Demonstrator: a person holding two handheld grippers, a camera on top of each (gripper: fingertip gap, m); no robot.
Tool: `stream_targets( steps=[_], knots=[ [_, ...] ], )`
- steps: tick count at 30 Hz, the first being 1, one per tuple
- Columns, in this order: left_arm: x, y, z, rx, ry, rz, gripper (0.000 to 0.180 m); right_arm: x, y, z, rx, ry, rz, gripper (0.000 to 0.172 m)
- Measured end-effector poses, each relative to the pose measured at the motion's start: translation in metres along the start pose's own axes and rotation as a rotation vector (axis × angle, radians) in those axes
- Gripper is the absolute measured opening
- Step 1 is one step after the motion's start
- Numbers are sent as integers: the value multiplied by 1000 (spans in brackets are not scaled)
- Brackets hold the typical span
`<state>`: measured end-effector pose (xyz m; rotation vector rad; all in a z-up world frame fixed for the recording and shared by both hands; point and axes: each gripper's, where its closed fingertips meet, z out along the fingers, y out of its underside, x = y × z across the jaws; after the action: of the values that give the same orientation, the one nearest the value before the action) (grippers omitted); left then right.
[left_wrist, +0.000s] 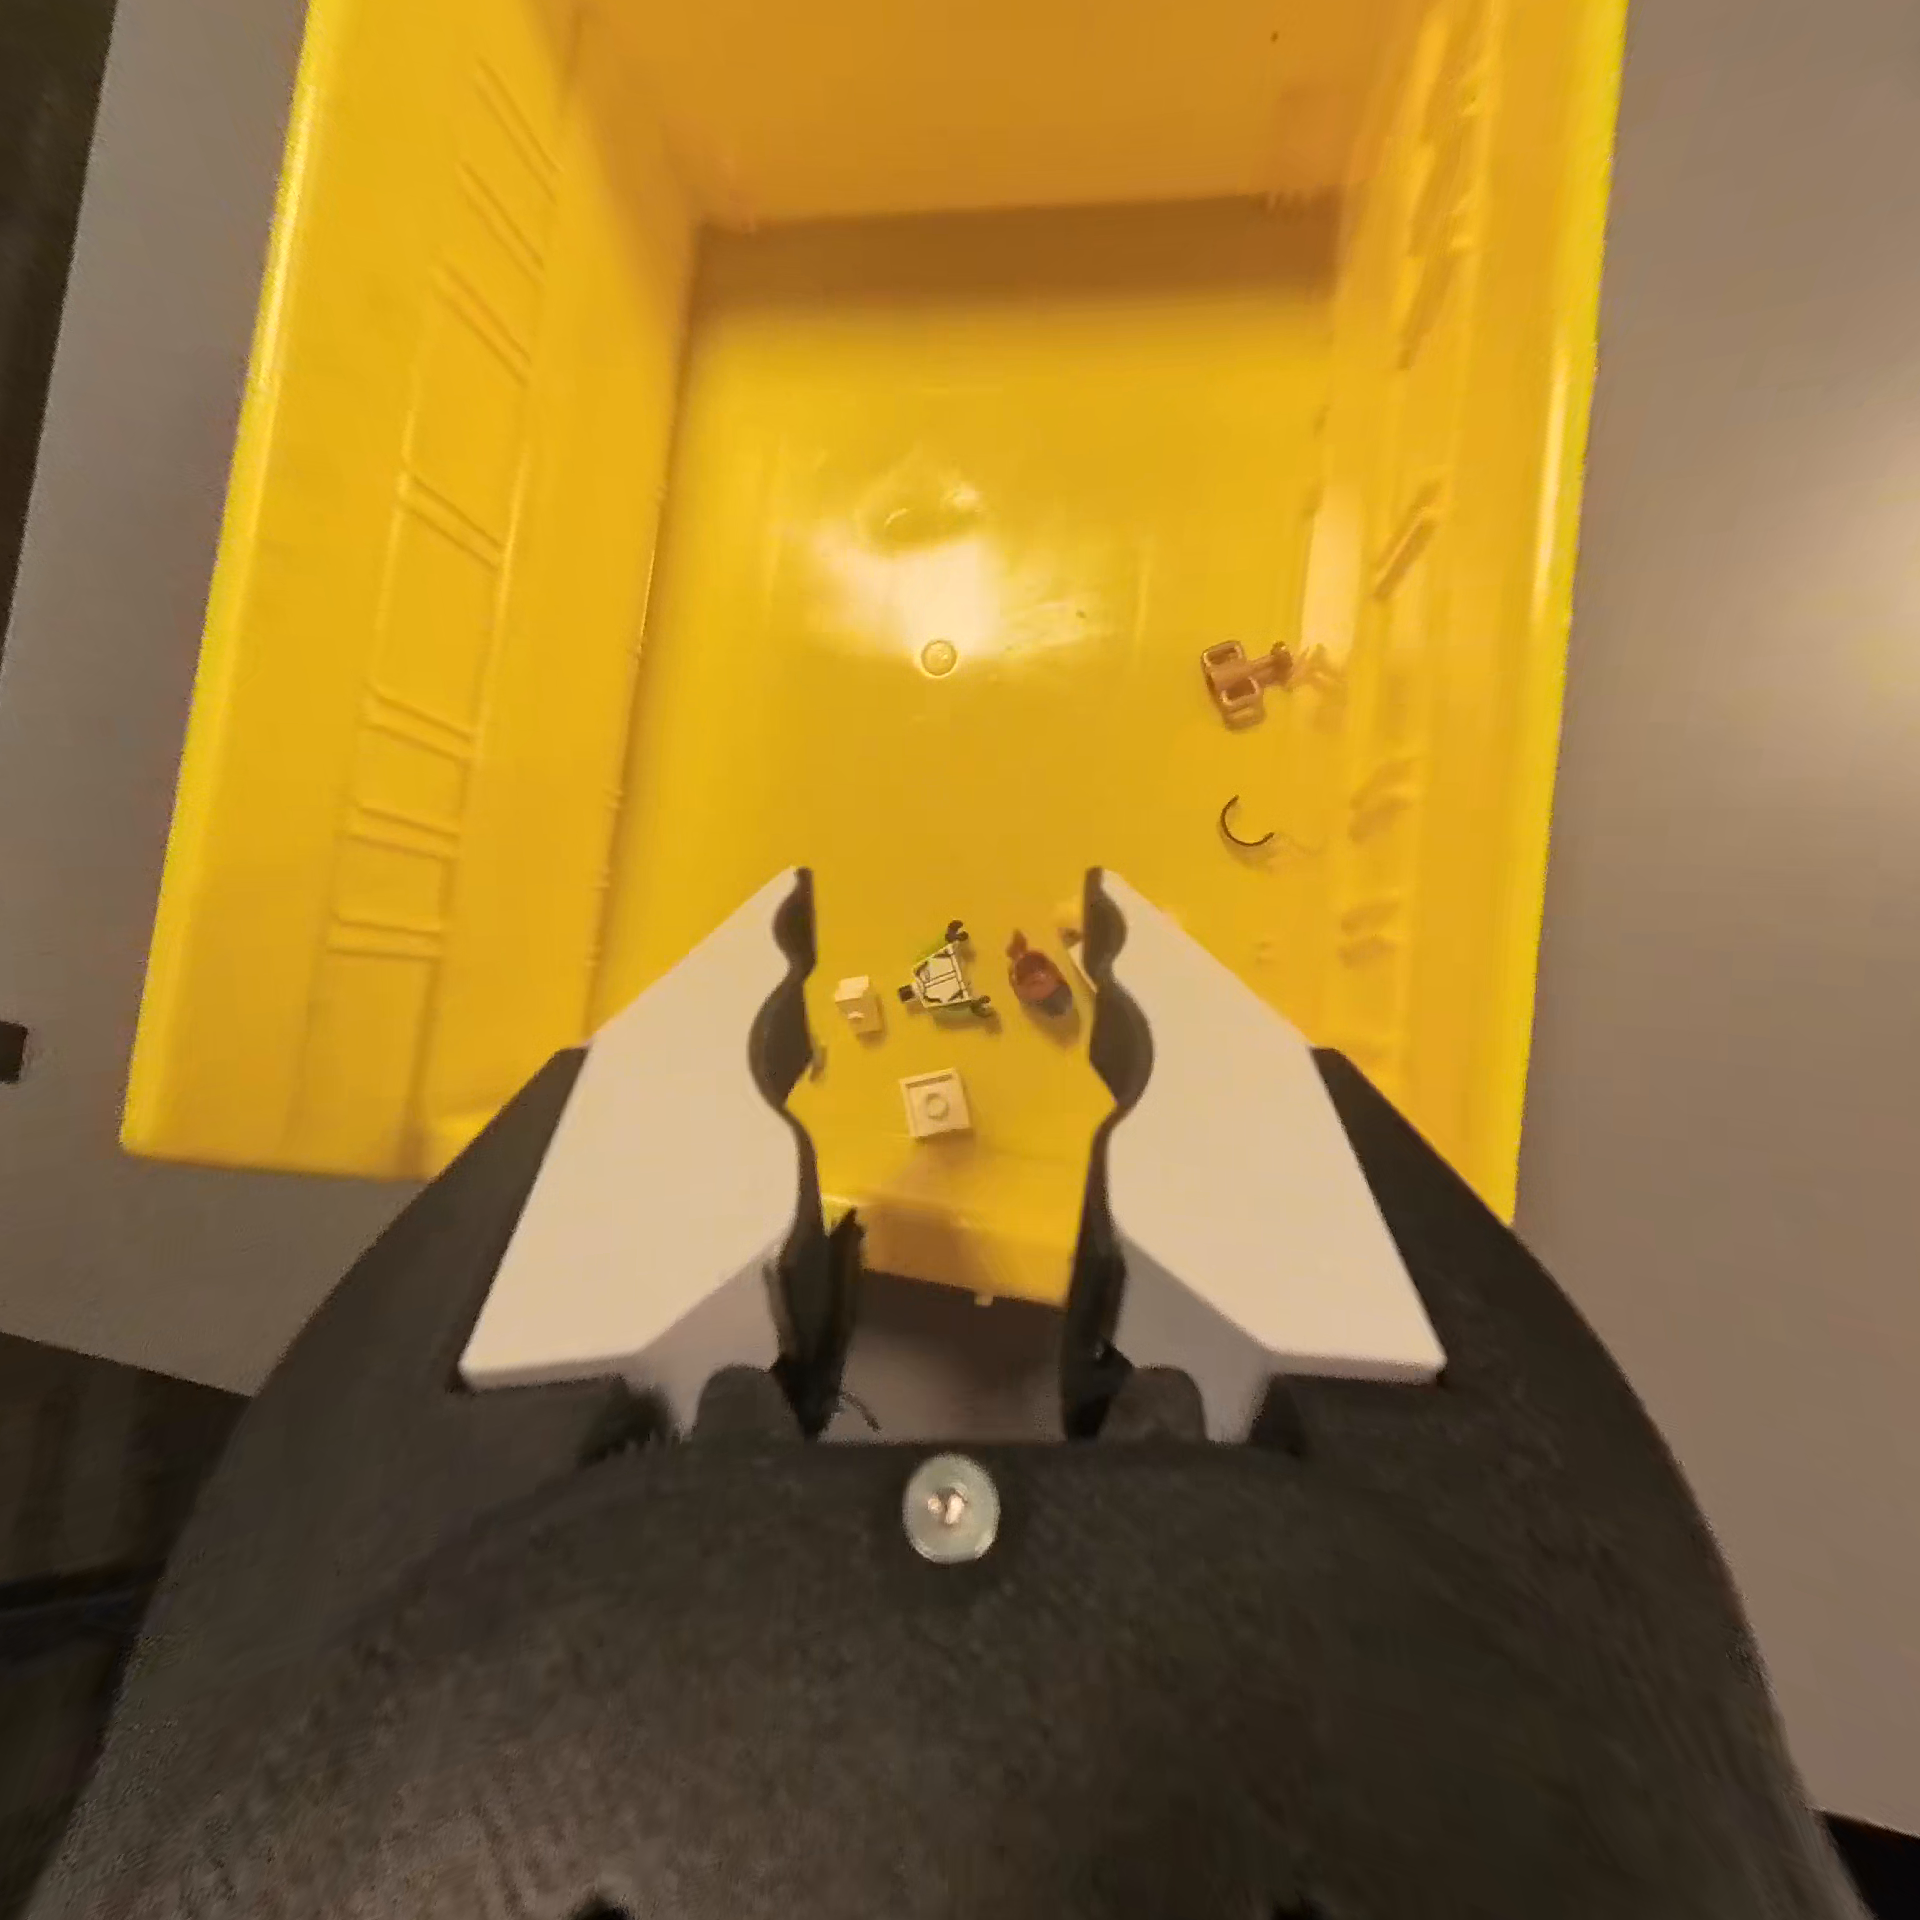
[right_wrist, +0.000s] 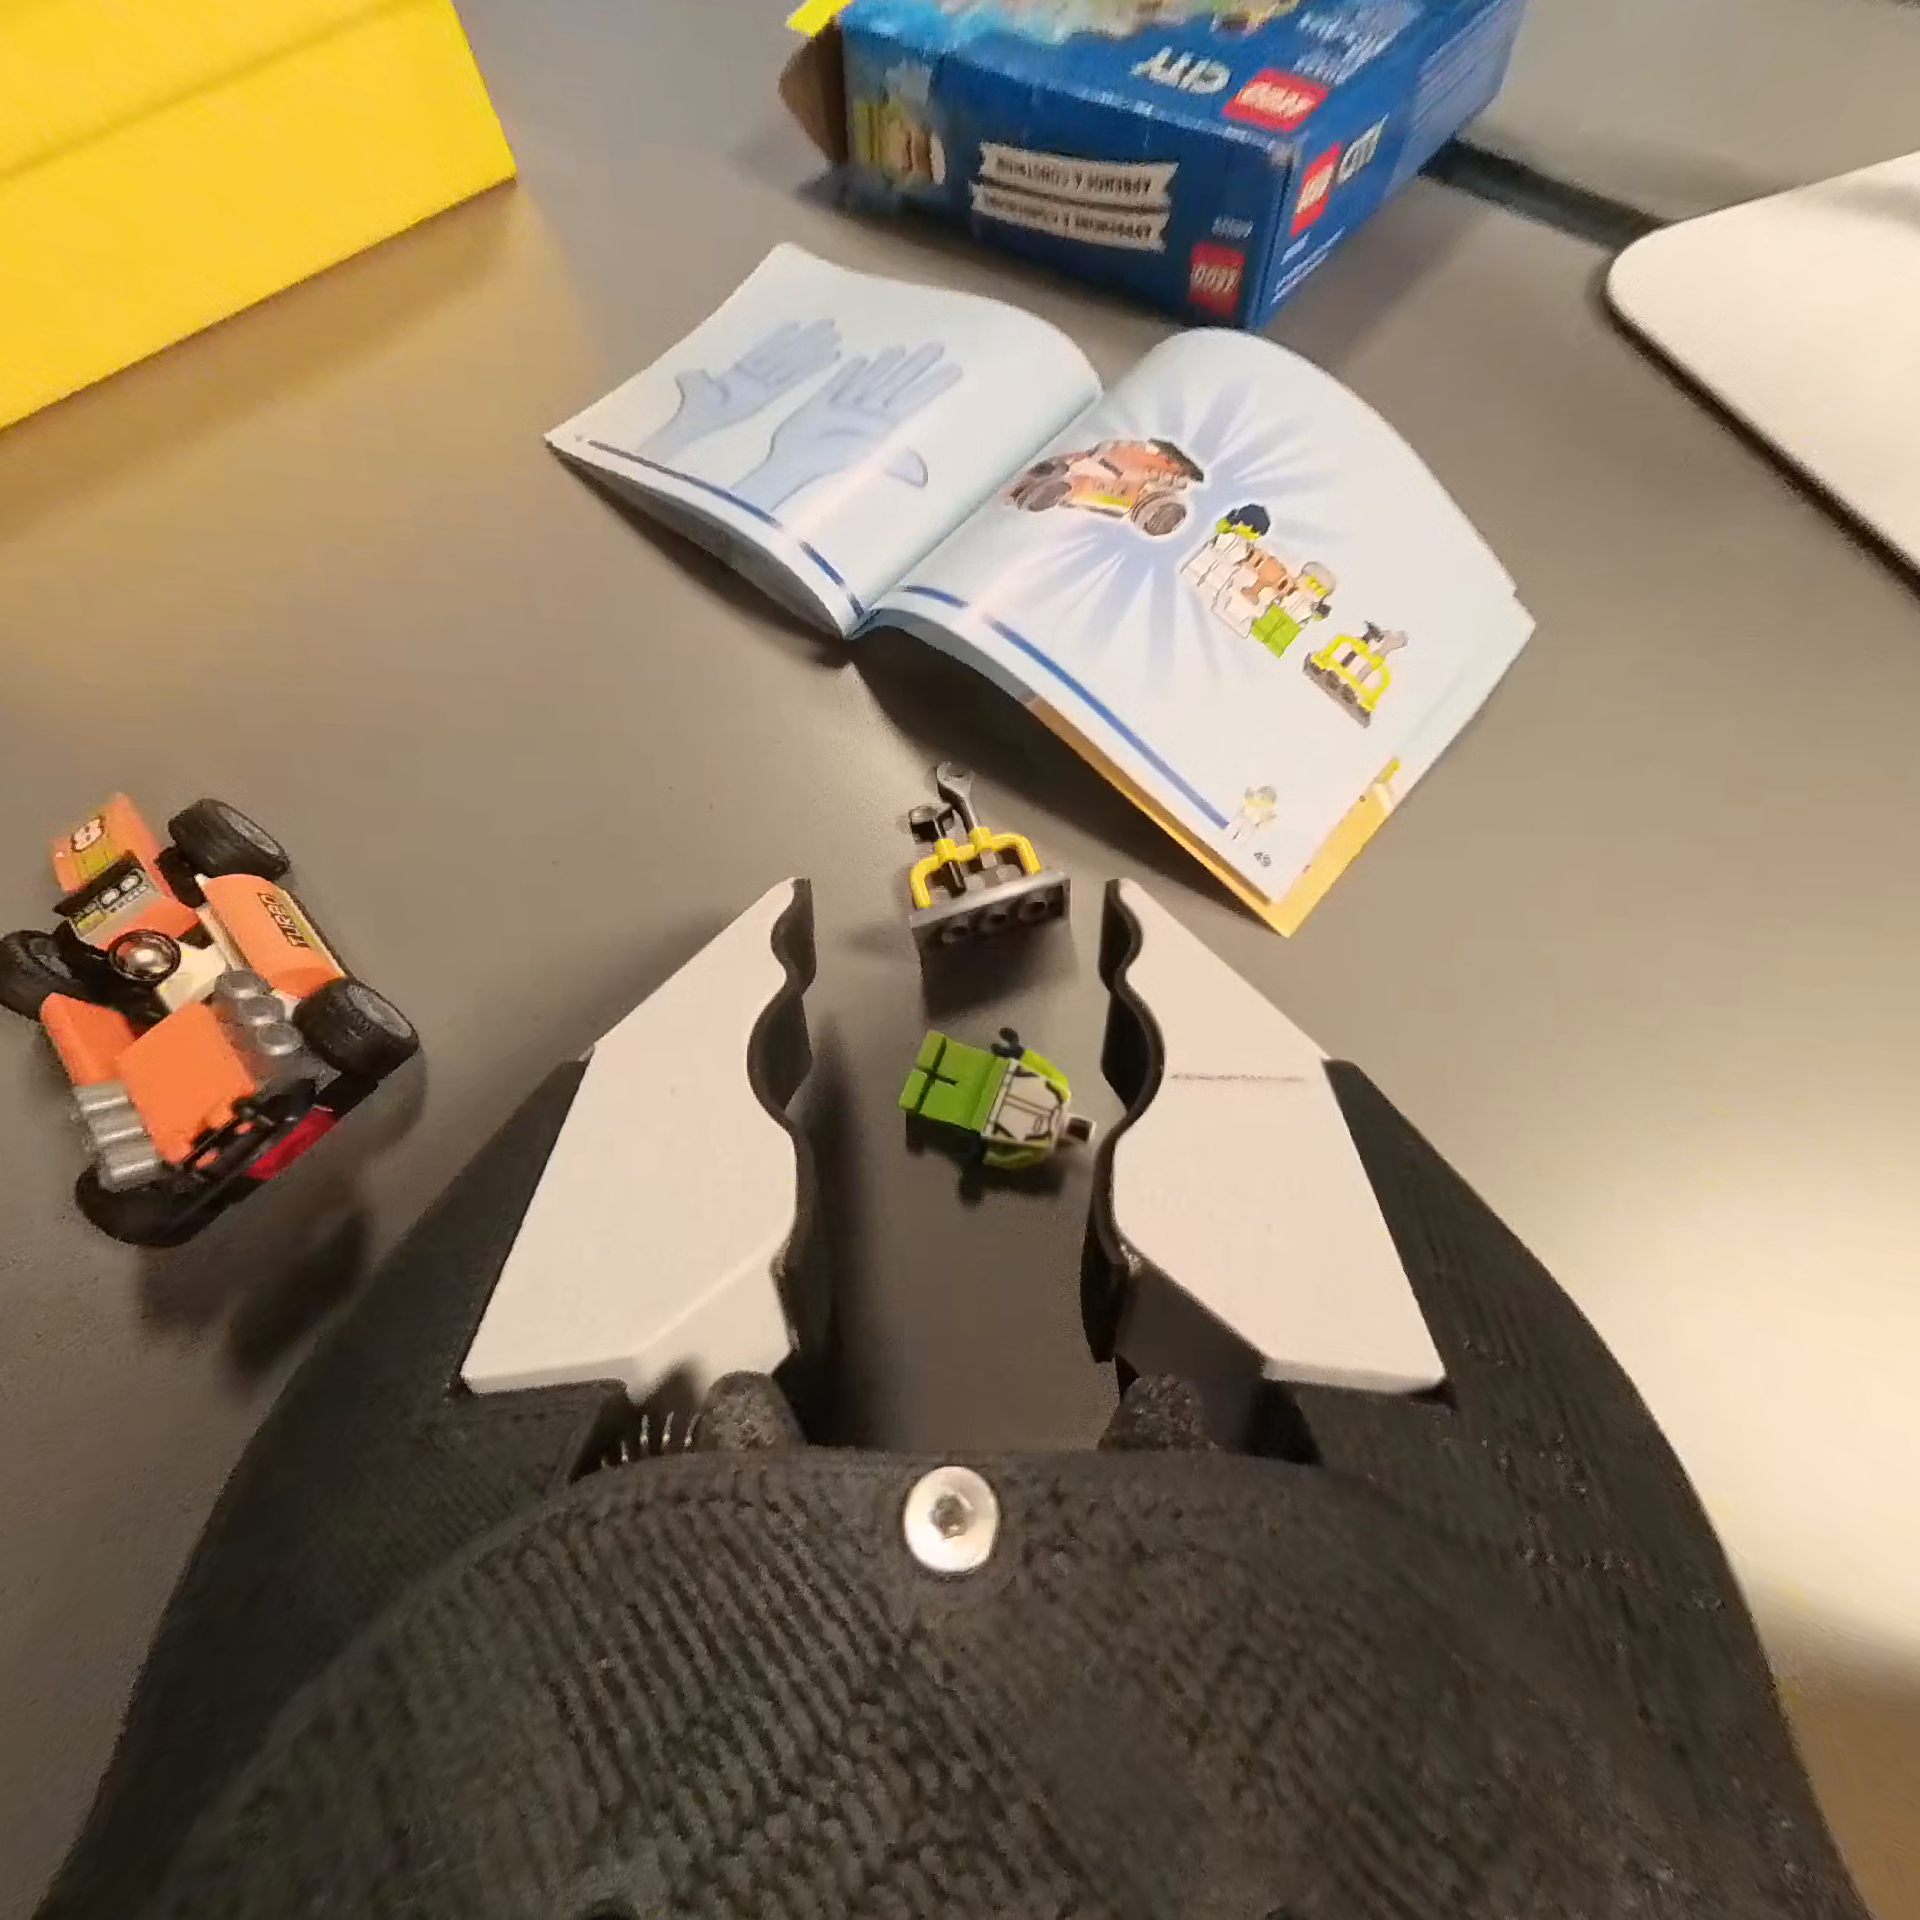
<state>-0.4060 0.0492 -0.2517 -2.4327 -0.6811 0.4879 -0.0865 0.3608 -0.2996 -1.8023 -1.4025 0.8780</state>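
L gripper (left_wrist: 945, 883) hangs over the open yellow plastic bin (left_wrist: 416, 623), fingers spread wide, nothing between the pads; the small bits seen in the gap lie loose on the bin floor well below: a white-and-lime minifig torso (left_wrist: 942, 981), a brown minifig hair piece (left_wrist: 1036, 975), a small white cube piece (left_wrist: 859, 1006), a white square 1-stud plate (left_wrist: 938, 1105). Further off by the R wall: a tan clip piece (left_wrist: 1242, 681) and a thin black curved ring (left_wrist: 1244, 828). R gripper (right_wrist: 951, 894) also wide, holding nothing, above the grey tabletop (right_wrist: 416, 623). Between its fingers but clear of both pads lies a headless lime-green minifig body w/ legs (right_wrist: 987, 1107); just ahead, a small grey plate w/ yellow bar and tools (right_wrist: 987, 894). Orange toy race car (right_wrist: 192, 1008) to the L, open instruction booklet (right_wrist: 1039, 540) and blue cardboard box (right_wrist: 1174, 135) beyond. Handling est.: minifig body is light, hard, smooth plastic, likely slippery, joints may swivel; best pinched across flat torso sides, not legs.
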Motion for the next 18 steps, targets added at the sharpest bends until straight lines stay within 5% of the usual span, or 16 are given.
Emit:
stream_targets(
  steps=[5, 9, 14, 18],
  knots=[
    [3, -31, -35, 199, -97, 24, 60, -1, 8, 9, -79, -9, -23, 42],
    [72, -76, -78, 489, 16, 145, 52, -5, 10, 11, -96, 30, -129, 31],
    [237, -83, -83, 597, 570, 393, 48, -30, -13, 1, 87, 34, -421, 31],
    [323, -70, -65, 475, 1030, 356, 49, -66, -21, -10, 234, 8, -704, 31]
  ],
)
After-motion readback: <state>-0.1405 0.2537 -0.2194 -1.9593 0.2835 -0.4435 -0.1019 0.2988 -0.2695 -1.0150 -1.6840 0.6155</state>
